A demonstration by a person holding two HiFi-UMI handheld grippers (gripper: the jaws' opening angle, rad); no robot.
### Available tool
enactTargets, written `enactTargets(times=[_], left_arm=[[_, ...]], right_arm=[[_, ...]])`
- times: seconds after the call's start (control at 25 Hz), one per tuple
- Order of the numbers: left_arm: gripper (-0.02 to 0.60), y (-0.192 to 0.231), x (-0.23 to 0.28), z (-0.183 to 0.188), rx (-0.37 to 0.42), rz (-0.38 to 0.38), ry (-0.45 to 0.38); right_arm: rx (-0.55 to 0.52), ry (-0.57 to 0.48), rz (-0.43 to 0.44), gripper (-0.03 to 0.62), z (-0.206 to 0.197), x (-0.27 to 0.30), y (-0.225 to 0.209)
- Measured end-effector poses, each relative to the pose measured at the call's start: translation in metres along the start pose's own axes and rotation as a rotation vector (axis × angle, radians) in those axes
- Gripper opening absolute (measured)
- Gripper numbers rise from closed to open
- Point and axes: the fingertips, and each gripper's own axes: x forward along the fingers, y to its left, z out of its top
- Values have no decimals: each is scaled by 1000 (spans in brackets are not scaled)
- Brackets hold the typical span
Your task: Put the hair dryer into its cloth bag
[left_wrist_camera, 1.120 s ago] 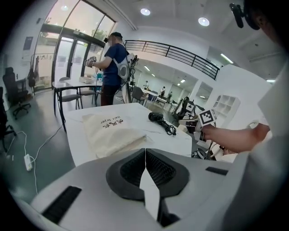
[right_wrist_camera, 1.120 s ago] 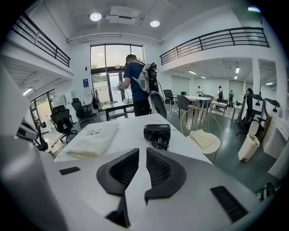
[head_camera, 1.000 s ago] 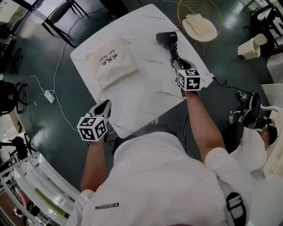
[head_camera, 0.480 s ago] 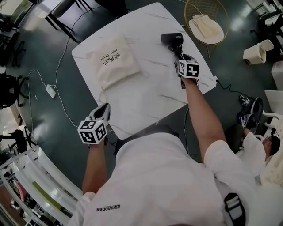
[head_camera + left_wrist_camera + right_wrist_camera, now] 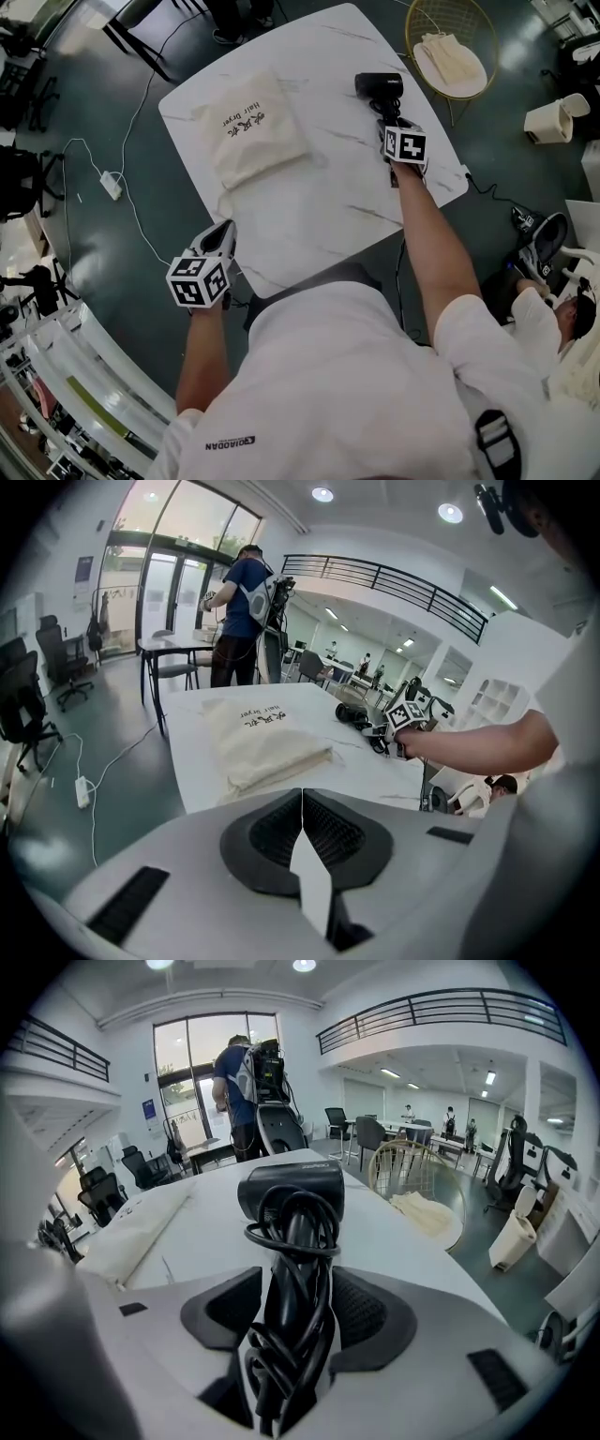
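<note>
One bench (image 5: 309,202): white, smooth, grey-veined like marble, squarish with rounded corners.

One bag (image 5: 251,131): cream woven cloth, rectangular, soft and creased, with dark print on top. Lay flat on the far left part of the bench.

One dryer (image 5: 379,86): black, matte, with a short blunt barrel on a straight handle. Lay at the far right part of the bench, well apart from the bag, not yet in it. One cord (image 5: 298,1241): black, rubbery, wound in loose loops round the handle.

Two grippers, grey and hard-shelled, each with ribbed black pads and one black-and-white marker cube.

Left gripper (image 5: 302,808): jaws pressed together, nothing between them. Hovered at the near left edge of the bench, pointed toward the bag.

Right gripper (image 5: 295,1316): had just been opening its jaws. Held them apart on either side of the dryer's handle and cord, not clamped on them.

Beyond the bench, on the floor: one round seat (image 5: 421,21) of thin gold wire, with one folded cream cloth (image 5: 450,58) on it.
</note>
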Motion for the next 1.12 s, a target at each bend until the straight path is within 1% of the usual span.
enactTargets(times=[0.2, 0.32, 0.48, 0.8, 1.0, 1.12], left_arm=[[29, 4, 1, 0, -1, -6, 3], [29, 7, 0, -2, -3, -9, 3], [29, 15, -6, -5, -6, -10, -3], [29, 36, -26, -4, -10, -7, -24], [29, 50, -38, -9, -12, -8, -29], [29, 56, -44, -9, -5, -20, -37]], right_arm=[[-40, 62, -4, 273, -8, 11, 2], [-62, 64, -13, 274, -8, 12, 3], [-58, 69, -15, 273, -8, 12, 3], [6, 111, -18, 224, -5, 11, -2], [65, 117, -12, 212, -6, -1, 2], [114, 106, 7, 210, -11, -11, 9]])
